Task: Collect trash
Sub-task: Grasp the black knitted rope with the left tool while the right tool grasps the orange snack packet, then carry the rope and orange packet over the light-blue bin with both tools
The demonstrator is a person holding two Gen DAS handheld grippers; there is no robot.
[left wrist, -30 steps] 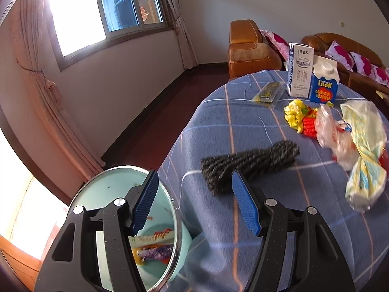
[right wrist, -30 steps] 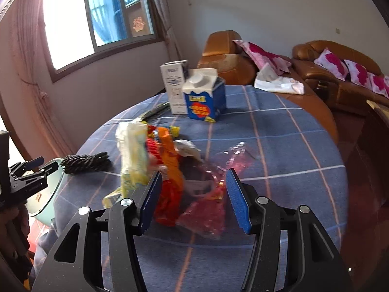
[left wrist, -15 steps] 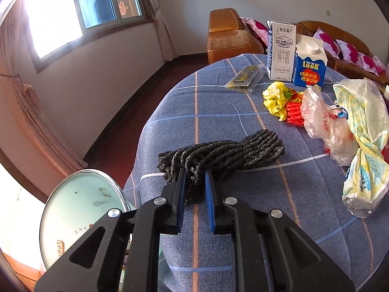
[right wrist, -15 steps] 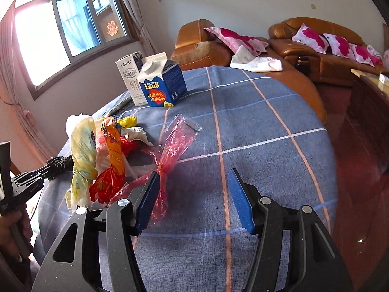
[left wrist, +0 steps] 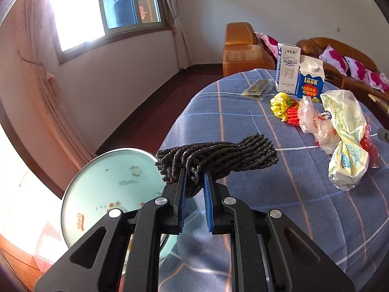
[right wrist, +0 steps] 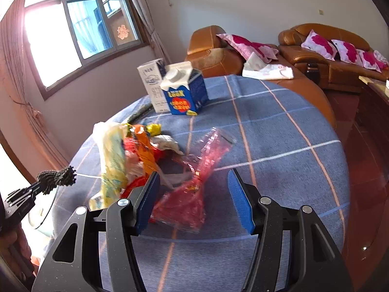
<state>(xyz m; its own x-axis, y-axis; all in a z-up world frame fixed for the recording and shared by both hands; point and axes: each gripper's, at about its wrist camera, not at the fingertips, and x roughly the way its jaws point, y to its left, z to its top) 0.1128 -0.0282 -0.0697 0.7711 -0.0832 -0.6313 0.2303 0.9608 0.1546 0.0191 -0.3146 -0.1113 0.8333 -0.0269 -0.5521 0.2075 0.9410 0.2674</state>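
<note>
Round table point(left wrist: 243, 121) under a blue checked cloth carries two cartons: one white milk carton point(left wrist: 287, 68), one blue juice carton point(left wrist: 310, 79). Left gripper point(left wrist: 195, 182) pinches one dark rope bundle point(left wrist: 218, 155) beside the open bin point(left wrist: 107, 189). Right gripper point(right wrist: 193, 194) stands spread around one red wrapper point(right wrist: 192, 194), apart from it.

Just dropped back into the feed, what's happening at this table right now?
A person is clearing trash off the table. The left gripper is shut on a bundle of black rope, held near the open bin. The right gripper is open around a red plastic wrapper. Two cartons and more wrappers remain.
</note>
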